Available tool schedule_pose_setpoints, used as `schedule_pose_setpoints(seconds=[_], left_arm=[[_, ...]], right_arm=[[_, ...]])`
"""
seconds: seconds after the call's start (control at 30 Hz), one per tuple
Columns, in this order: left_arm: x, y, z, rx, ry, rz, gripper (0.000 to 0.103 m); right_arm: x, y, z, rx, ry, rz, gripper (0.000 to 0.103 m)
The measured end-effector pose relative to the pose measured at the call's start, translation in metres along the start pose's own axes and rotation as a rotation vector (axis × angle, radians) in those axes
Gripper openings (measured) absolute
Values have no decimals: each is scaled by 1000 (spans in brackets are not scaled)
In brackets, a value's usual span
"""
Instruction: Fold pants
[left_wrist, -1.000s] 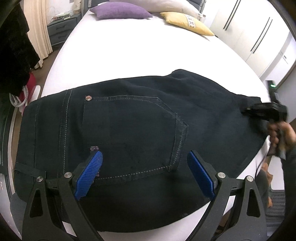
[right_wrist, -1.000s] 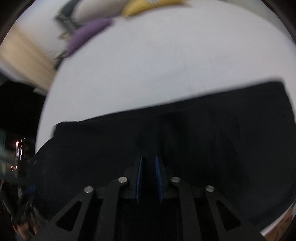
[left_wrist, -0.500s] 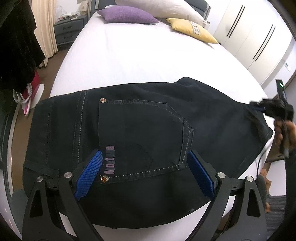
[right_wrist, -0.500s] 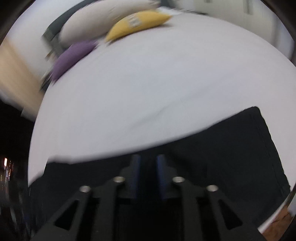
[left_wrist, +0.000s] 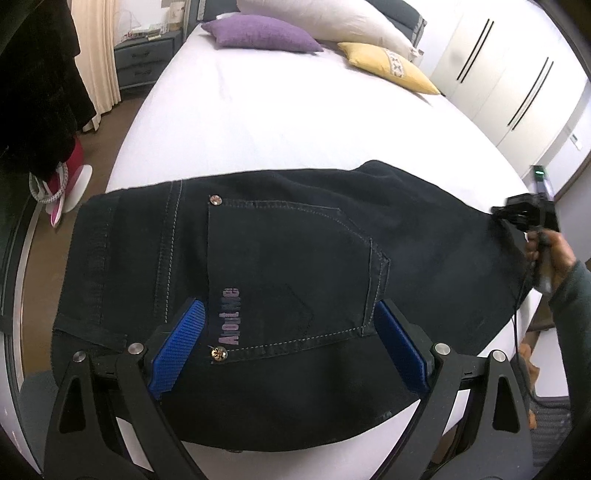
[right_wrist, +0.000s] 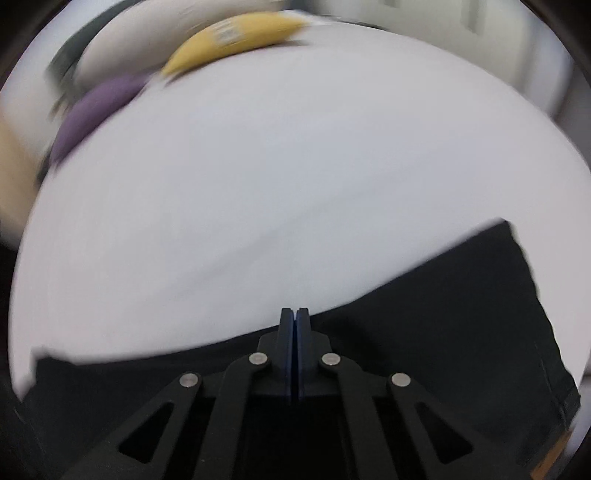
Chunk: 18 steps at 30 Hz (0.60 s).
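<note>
The black pants (left_wrist: 280, 266) lay flat across the near end of the white bed (left_wrist: 295, 122), back pocket up, with the waistband toward the left edge of the mattress and the leg part running off to the right. Their far edge crossed the sheet in a shallow curve, and their near edge sat close to the near rim of the bed, with only a thin strip of white showing below it. The left gripper (left_wrist: 290, 341) hovered over the pocket area with its jaws spread wide, the blue pads (left_wrist: 180, 341) on either side of the pocket and gripping nothing. At the right edge of the bed the right gripper (left_wrist: 526, 216), held in a hand (left_wrist: 550, 254), met the end of the fabric. In its own blurred view, the right gripper (right_wrist: 294, 325) had its jaws pressed together; whether cloth lay pinched between them could not be told. Beyond the pants the mattress stretched bare to a purple pillow (left_wrist: 258, 35), a white pillow (left_wrist: 325, 18) and a yellow pillow (left_wrist: 388, 66) at the far end. White wardrobe doors (left_wrist: 517, 81) stood to the right, and a dark nightstand (left_wrist: 142, 62) and a curtain (left_wrist: 94, 55) to the left.
</note>
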<state>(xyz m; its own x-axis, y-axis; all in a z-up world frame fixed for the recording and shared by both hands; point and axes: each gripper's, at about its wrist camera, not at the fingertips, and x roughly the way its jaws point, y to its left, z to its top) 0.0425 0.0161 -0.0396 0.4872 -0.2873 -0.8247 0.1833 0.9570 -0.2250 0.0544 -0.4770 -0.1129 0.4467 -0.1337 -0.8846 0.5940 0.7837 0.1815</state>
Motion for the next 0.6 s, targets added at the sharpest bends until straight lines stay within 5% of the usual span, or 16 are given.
schedule_pose_setpoints(seconds=[0.1,0.2,0.3,0.33,0.4,0.47,0.6], left_arm=[[3,0,-2,-2,6,-14,94],[5,-5,-4,4,10,-27,94],[8,-14,-6,47,6,-32,94],[11,-13,-5,57,14,-25,94],[17,-11,-8,56,33,-6,94],[21,-4,-10,36,48,6,94],[22,6,-13,11,53,32,94]], right_arm=[[-46,-12,-15,-24,-41,105,29],[-62,-13,-46,-75,32,270,36],[-44,-31,-62,-80,97,271,40],[-30,-39,-60,-42,126,255,35],[-17,-69,-62,66,115,276,0],[-17,-99,-46,155,79,276,0],[-29,-134,-18,231,-13,101,0]])
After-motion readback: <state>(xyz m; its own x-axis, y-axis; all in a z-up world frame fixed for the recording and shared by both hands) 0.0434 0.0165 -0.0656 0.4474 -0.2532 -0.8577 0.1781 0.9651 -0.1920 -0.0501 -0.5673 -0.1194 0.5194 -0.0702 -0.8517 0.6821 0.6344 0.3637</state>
